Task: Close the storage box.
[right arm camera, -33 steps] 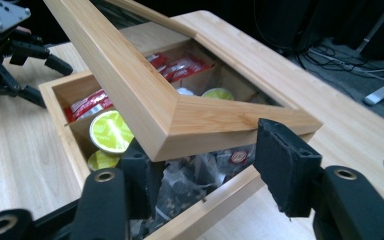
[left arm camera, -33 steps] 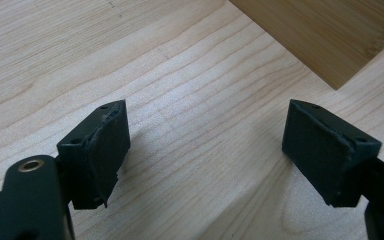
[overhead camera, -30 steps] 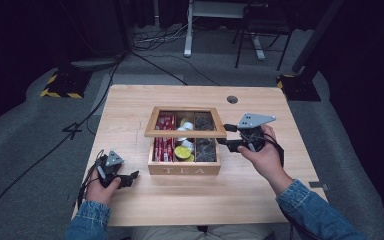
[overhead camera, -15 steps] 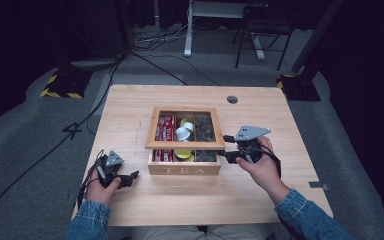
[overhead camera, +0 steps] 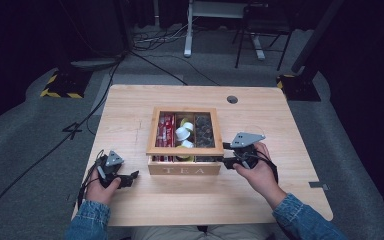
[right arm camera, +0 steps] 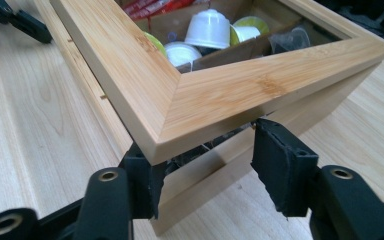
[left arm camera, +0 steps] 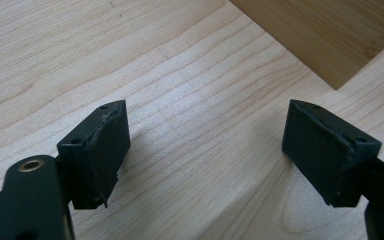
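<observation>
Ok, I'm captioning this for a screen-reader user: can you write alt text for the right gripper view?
The right gripper has its black jaws under the raised corner of a wooden box lid, which sits slightly open above the box. Through the lid frame show white and yellow-green capsules and red packets. A light wooden table lies beneath.

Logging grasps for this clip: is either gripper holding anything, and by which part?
The left gripper holds nothing, open over the table. The right gripper has its jaws under the near corner of the tea box lid, propping it ajar; no pinch shows.
</observation>
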A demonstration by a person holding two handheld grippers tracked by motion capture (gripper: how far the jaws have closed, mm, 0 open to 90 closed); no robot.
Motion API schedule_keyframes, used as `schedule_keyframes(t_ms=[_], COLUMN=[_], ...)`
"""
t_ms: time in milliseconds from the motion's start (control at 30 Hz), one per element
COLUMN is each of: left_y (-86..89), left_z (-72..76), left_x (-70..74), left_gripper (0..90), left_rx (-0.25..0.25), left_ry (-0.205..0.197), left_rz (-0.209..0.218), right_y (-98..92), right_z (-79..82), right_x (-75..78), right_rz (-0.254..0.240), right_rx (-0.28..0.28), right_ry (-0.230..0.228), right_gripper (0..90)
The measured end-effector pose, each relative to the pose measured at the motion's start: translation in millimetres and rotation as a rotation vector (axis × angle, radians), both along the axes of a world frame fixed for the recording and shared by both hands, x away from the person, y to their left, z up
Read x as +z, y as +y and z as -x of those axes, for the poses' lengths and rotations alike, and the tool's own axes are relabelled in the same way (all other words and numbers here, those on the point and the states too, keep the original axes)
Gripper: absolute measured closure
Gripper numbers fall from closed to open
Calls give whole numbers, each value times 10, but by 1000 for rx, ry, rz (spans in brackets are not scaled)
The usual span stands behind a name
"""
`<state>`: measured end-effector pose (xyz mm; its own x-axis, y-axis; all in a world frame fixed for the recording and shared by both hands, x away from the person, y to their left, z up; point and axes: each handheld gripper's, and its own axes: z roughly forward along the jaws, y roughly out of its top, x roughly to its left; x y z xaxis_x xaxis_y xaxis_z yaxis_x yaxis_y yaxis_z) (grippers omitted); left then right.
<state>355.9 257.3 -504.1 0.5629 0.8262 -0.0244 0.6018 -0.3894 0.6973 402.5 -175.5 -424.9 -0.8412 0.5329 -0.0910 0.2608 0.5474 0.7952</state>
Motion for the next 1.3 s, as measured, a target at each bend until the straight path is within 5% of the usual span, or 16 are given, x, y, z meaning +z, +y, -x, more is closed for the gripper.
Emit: schedule_keyframes(t_ms=[367,667,1000,1300], left_y=[0,1,0,9], left_z=[0,0,0,3], left_x=[0,-1,-1,-2], left_gripper=[196,196,196,194], left_rx=[0,0,0,-6], left_ry=[-1,0,0,2], left_rz=[0,1,2,5], right_y=[24,54,-26,-288], right_z=[32,79,53,61], right_x=[-15,-49,72,332], right_rz=[79,108,3,-70], right_rx=[-65,2,-8,-13], right_ry=[4,68,60,44], right_gripper=[335,236,189,160])
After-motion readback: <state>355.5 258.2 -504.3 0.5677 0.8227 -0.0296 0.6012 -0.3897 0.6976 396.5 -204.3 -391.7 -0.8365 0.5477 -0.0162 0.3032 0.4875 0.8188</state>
